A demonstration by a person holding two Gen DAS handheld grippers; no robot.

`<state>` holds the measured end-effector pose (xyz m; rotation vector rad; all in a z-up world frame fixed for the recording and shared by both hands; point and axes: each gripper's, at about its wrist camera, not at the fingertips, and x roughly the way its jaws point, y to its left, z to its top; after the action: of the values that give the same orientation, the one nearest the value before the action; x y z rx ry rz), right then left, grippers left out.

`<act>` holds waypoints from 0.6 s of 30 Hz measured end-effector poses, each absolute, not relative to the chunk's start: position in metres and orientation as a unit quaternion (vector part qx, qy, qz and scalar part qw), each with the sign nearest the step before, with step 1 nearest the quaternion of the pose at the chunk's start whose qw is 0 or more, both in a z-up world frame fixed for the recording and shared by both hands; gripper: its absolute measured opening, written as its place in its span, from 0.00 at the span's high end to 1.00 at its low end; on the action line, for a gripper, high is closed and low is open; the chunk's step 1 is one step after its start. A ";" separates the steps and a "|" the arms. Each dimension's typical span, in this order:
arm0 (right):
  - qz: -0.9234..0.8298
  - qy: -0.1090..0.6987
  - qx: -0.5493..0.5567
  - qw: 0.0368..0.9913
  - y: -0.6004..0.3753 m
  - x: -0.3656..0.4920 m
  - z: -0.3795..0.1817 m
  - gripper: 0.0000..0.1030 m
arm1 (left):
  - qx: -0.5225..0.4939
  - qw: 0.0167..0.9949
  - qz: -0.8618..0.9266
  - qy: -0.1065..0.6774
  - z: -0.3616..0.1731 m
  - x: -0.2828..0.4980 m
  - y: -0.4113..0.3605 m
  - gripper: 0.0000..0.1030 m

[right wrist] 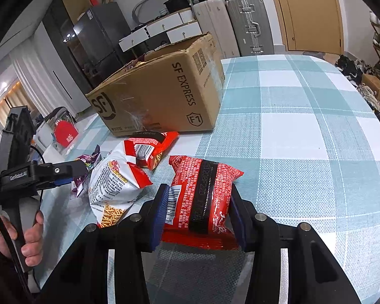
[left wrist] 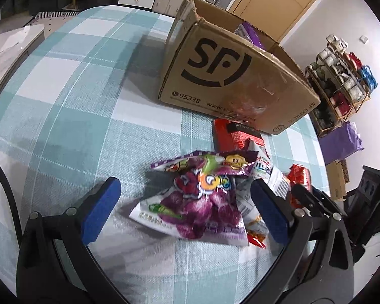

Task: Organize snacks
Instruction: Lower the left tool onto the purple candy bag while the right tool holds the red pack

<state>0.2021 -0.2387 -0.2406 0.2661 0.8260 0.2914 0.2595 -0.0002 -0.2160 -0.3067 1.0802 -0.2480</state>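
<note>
The right tool (right wrist: 198, 212) was clamped on a red snack pack (right wrist: 202, 197), likely bound for the open cardboard box (right wrist: 162, 93) mid-worktop. The left tool (left wrist: 185, 210) stood wide open around a purple snack bag (left wrist: 200, 202), gripping nothing.
</note>
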 end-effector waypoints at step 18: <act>0.141 0.402 0.138 0.894 -0.241 0.203 -0.242 0.56 | -0.120 0.831 -0.164 0.518 -0.218 0.258 -0.007 0.56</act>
<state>0.2032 -0.2409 -0.2418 0.2868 0.8326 0.2922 0.2576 -0.0067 -0.2180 -0.2537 1.0997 -0.3474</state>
